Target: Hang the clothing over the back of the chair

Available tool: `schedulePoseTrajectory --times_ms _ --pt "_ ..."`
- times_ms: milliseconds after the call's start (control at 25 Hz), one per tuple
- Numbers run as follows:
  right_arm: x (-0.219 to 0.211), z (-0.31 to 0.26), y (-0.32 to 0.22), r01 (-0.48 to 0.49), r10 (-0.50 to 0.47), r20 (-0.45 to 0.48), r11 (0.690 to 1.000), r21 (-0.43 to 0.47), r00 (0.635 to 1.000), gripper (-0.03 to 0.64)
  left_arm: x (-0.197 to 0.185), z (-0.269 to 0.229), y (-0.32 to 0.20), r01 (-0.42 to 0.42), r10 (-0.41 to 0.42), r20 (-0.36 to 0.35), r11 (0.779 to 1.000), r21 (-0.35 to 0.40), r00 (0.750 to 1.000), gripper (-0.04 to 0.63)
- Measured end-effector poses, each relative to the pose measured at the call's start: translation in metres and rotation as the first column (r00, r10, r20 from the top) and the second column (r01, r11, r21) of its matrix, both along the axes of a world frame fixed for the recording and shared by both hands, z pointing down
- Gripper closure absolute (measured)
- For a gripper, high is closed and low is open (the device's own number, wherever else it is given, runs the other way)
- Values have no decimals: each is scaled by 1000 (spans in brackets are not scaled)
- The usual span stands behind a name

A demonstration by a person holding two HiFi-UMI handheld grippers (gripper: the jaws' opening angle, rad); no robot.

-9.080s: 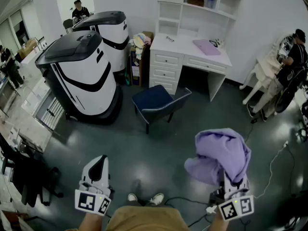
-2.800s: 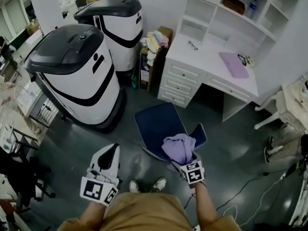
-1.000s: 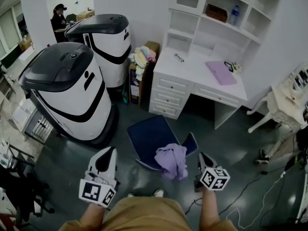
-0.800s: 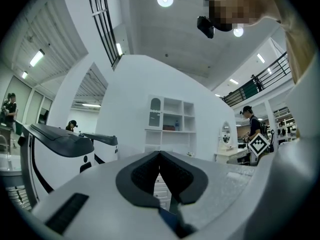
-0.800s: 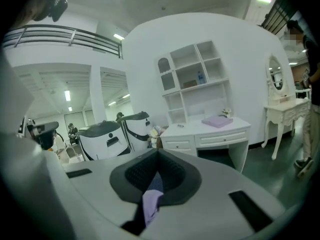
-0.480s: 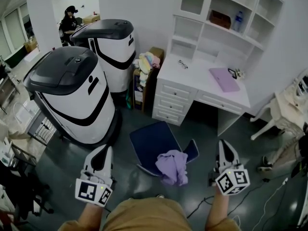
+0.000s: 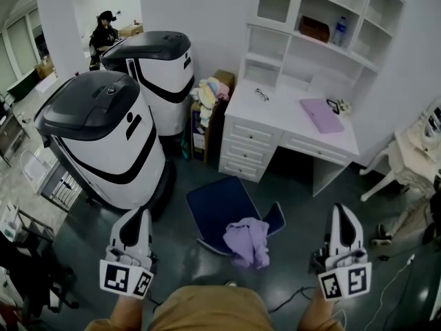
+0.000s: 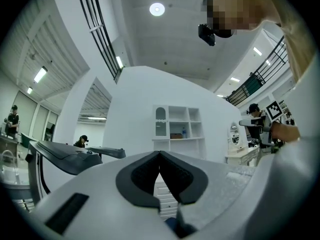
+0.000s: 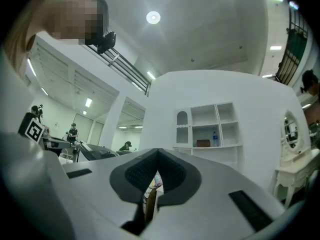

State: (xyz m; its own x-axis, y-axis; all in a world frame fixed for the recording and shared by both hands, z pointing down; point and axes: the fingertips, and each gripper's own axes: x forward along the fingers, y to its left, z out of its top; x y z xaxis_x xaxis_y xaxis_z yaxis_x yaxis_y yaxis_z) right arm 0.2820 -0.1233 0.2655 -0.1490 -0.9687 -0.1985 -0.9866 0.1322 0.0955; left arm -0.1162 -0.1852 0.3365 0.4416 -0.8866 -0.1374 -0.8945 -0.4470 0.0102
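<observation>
The lilac clothing (image 7: 248, 240) lies bunched over the back of the navy chair (image 7: 219, 202), hanging down toward me. Neither gripper touches it. My left gripper (image 7: 141, 212) is held up at the lower left, well left of the chair, its jaws shut on nothing. On the other side, my right gripper (image 7: 342, 207) is raised to the right of the chair back, also shut and empty. In the left gripper view the left gripper's (image 8: 159, 156) pads meet with only the room behind them. The right gripper view shows the right gripper (image 9: 158, 155) the same way.
Two large white-and-black machines (image 7: 103, 133) stand left of the chair. A white desk with shelves (image 7: 293, 119) stands behind it, with a purple pad (image 7: 320, 114) on top and a pile of clothes (image 7: 210, 90) beside it. Cables (image 7: 293, 295) cross the dark floor. A person (image 7: 105, 33) stands far back.
My right gripper has left the clothing, risen and swung out to the right, now pointing forward. The left gripper has risen a little. The clothing stays on the chair back.
</observation>
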Motion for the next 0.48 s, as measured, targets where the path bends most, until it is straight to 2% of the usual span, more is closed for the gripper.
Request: schedulePoseTrajectory --times_ms 200,480 --pt "2 -4 21 -33 33 -21 999 17 999 614 -5 -11 9 20 -20 7 999 28 1000 591" --pt "5 17 36 -66 67 19 997 -34 998 614 -8 -1 13 21 -21 12 1000 -7 1000 591"
